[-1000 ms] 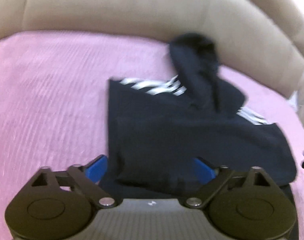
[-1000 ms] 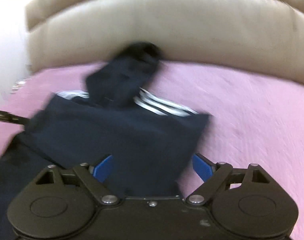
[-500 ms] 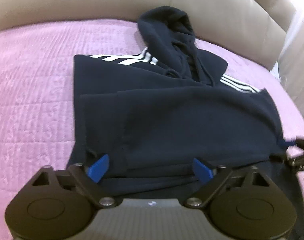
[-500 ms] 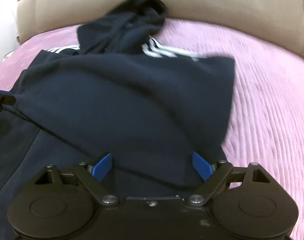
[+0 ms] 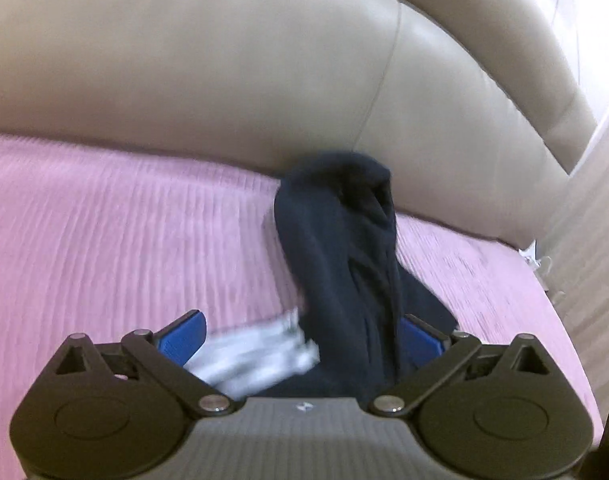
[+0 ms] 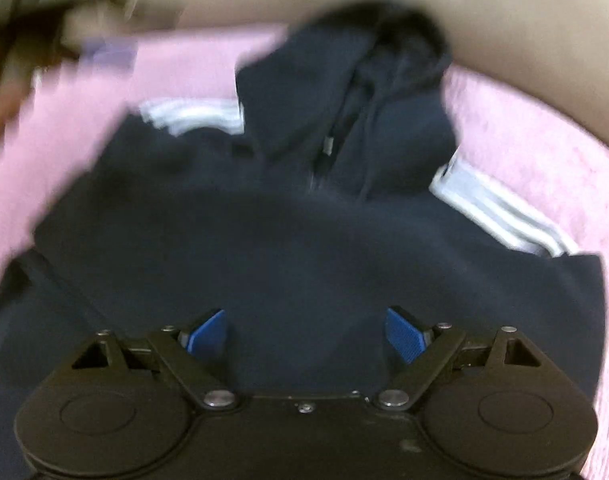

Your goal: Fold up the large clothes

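Note:
A dark navy hoodie [image 6: 304,232] with white sleeve stripes [image 6: 192,116] lies on the pink bed cover [image 6: 544,140], body folded, hood toward the headboard. My right gripper [image 6: 306,334] hangs open just above the folded body, blue pads wide apart and pressing nothing. In the left wrist view the hood [image 5: 336,248] rises against the headboard, with blurred white stripes [image 5: 256,352] beside it. My left gripper [image 5: 302,336] is over the collar; its jaws are opening, and the hood's base and stripes show between the pads without being pinched.
A beige padded headboard [image 5: 224,60] curves behind the bed. Pink cover [image 5: 104,220] stretches left of the hoodie. A pale wall or curtain [image 5: 584,220] stands at the right. At the upper left of the right wrist view is a blurred dark shape [image 6: 44,0].
Both views have pushed forward toward the headboard. The left one now shows only the hood and stripes instead of the whole folded body. The right one has shifted over the middle of the hoodie.

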A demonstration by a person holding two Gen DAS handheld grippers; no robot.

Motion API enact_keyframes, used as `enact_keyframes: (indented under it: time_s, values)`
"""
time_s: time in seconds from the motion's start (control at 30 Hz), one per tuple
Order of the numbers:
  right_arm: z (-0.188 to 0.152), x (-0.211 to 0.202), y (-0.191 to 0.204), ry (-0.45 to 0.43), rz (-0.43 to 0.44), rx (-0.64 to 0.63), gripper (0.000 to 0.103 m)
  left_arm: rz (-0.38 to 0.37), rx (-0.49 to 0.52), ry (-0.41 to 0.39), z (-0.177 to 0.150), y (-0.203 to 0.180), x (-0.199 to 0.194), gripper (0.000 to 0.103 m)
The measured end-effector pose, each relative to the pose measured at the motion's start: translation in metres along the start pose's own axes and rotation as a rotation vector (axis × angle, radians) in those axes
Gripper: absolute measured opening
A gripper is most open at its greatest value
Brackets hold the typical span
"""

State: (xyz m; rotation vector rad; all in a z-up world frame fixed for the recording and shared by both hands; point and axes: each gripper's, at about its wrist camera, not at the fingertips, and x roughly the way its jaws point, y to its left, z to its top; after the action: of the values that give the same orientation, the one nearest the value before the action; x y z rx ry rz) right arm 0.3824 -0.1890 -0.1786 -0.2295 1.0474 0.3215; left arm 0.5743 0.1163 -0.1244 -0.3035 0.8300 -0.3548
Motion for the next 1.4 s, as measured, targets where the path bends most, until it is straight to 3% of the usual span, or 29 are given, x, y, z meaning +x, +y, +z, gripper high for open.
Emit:
enact_keyframes:
  time_s: [0.13, 0.27, 0.37, 0.53, 0.63, 0.67, 0.7, 0.73, 0.77, 0.9, 1.07, 1.17, 1.3, 1.4]
  values:
    - [-0.009, 0.019, 0.0, 0.02, -0.012, 0.051, 0.103, -0.01, -0.011, 0.013, 0.048, 0.006, 0.052, 0.103]
    - [0.005, 0.025, -0.008, 0.12, 0.028, 0.026, 0.103, 0.027, -0.167, 0.022, 0.075, 0.021, 0.11, 0.097]
    - [0.006, 0.023, -0.01, 0.149, 0.063, 0.026, 0.103, -0.013, -0.286, 0.028, 0.081, 0.03, 0.146, 0.094]
    - [0.001, 0.018, -0.003, 0.141, 0.044, 0.026, 0.103, 0.043, -0.269, 0.046, 0.079, 0.024, 0.182, 0.094]
    - [0.004, 0.022, -0.002, 0.153, 0.044, 0.026, 0.103, 0.051, -0.272, 0.053, 0.077, 0.021, 0.199, 0.088]
    - [0.005, 0.024, -0.001, 0.153, 0.044, 0.028, 0.103, 0.049, -0.26, 0.041, 0.078, 0.018, 0.198, 0.075]
    - [0.007, 0.027, 0.002, 0.152, 0.042, 0.026, 0.103, 0.021, -0.232, 0.044, 0.079, 0.014, 0.199, 0.042]
    - [0.009, 0.031, 0.002, 0.15, 0.039, 0.024, 0.103, 0.017, -0.206, 0.068, 0.081, 0.01, 0.201, 0.022]
    - [0.009, 0.031, 0.003, 0.148, 0.036, 0.025, 0.103, 0.023, -0.176, 0.1, 0.081, 0.004, 0.2, 0.007]
    - [0.008, 0.031, 0.004, 0.144, 0.035, 0.031, 0.103, 0.021, 0.008, 0.017, 0.079, -0.03, 0.177, 0.005]
    - [0.001, 0.027, 0.004, 0.097, 0.03, 0.043, 0.103, -0.19, 0.014, -0.069, 0.08, -0.05, 0.126, 0.005]
    - [-0.011, 0.022, 0.005, 0.025, 0.021, 0.057, 0.103, -0.252, 0.123, -0.046, 0.074, -0.071, 0.093, 0.005]
    - [-0.04, 0.005, -0.005, -0.143, 0.062, 0.101, 0.101, -0.389, 0.242, -0.011, 0.049, -0.096, 0.038, 0.005]
    - [-0.067, -0.03, -0.037, -0.227, 0.096, 0.289, 0.094, -0.496, 0.367, 0.061, 0.013, -0.106, -0.007, 0.007]
